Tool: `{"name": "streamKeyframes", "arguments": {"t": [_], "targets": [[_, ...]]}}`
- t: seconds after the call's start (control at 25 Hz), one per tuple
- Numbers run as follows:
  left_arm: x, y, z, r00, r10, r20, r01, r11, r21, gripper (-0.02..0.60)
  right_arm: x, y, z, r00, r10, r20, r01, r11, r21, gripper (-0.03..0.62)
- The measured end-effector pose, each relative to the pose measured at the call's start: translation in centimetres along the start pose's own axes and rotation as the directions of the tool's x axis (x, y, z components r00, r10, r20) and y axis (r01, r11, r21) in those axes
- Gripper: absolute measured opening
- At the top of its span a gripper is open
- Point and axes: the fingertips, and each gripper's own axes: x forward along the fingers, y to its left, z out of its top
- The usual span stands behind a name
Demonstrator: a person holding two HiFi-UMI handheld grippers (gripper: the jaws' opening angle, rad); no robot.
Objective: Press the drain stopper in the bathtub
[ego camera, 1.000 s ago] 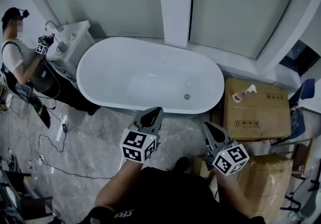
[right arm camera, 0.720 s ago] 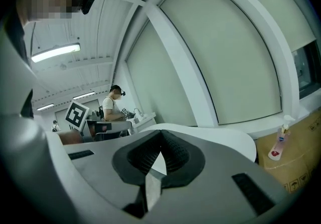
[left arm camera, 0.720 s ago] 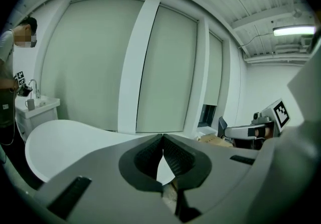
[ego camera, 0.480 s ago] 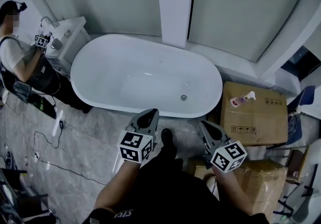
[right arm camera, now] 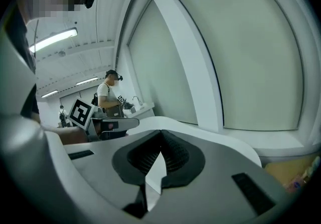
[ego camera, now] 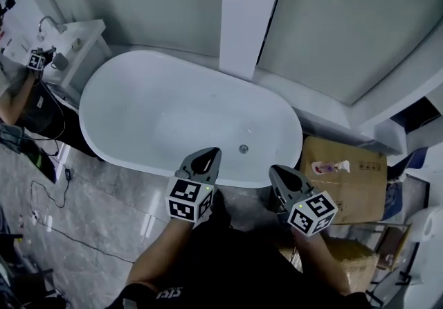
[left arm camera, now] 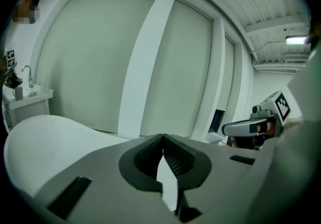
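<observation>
Hovering before white oval bathtub (ego camera: 93,86), grey left gripper (ego camera: 208,154) and right gripper (ego camera: 276,170) closed empty, round metal drain stopper (ego camera: 243,149) seemingly unpressed.

**Grey grippers, black kit**

Left gripper (ego camera: 205,155) and right gripper (ego camera: 277,171) both showed smooth grey shells, pointed at the tip, with dark ribbed pads (left arm camera: 176,158) inside. Each carried a cube (ego camera: 189,201) of black-and-white square markers. The person's top (ego camera: 228,259) was black, with small white print.
</observation>
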Motion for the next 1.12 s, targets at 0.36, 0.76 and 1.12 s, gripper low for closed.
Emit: {"name": "streamKeyframes", "arguments": {"t": [0.36,0.76,1.12], "targets": [[6.1,4.9,1.4,0.999,-0.020,-0.027,0.019,1.000,-0.024,0.014,7.8,-3.0,0.9,0.996,0.016,-0.090,-0.012,0.999,0.042,0.014],[7.7,8.7,0.5,0.994,0.090,-0.060,-0.098,0.985,-0.145,0.014,11.7,-5.1,2.1,0.983,0.098,-0.157,-0.089,0.994,0.062,0.014],[12.0,8.2,1.3,0.973,0.210,-0.097,-0.223,0.961,-0.164,0.014,12.6,-11.5,2.4,0.966,0.189,-0.179,-0.174,0.980,0.093,0.014]]}}
